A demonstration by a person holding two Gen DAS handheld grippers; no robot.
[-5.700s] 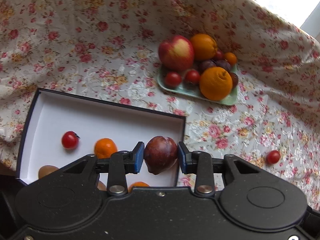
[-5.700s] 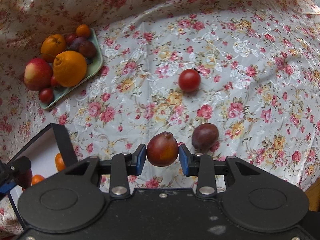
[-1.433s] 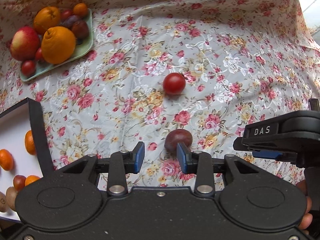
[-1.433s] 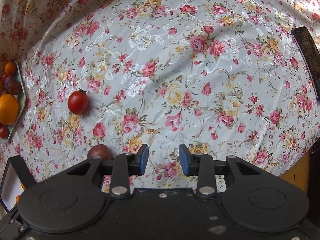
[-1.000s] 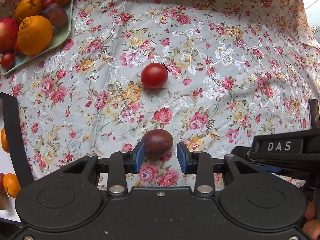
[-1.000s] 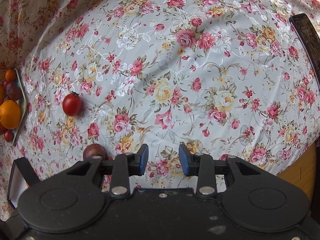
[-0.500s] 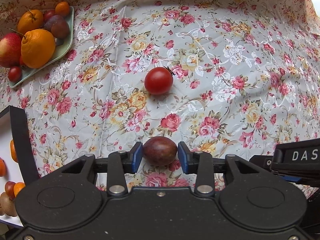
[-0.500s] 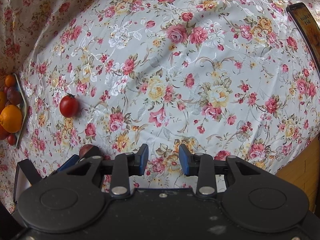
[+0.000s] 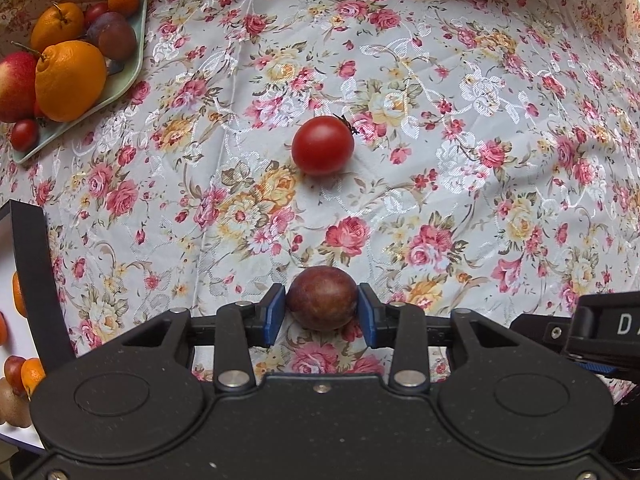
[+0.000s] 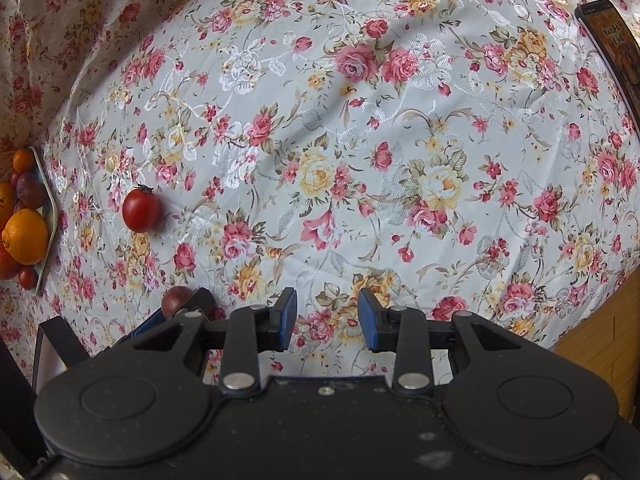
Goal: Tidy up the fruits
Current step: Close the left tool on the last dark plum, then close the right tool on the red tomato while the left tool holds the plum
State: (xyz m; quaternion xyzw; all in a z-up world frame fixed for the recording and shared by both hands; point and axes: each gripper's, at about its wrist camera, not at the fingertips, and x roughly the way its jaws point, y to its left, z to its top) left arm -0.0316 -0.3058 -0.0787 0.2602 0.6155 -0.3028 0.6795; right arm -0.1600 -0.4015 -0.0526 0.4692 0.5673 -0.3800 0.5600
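Left gripper (image 9: pixel 322 314): blue pads pinch the dark purple-brown round plum (image 9: pixel 321 298) just above the floral tablecloth (image 9: pixel 460 128).
Right gripper (image 10: pixel 327 318): fingers spread, nothing between them.
Left view only: white black-rimmed box (image 9: pixel 28 240) holding small fruits.
Right view only: dark flat object (image 10: pixel 612 40) at the cloth's far right.
Beyond: round red tomato (image 9: pixel 322 145); green fruit tray (image 9: pixel 120 80).

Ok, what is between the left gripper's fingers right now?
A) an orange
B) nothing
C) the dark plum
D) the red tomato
C: the left gripper has its blue fingers closed against the dark plum, while the red tomato lies apart on the cloth beyond it.
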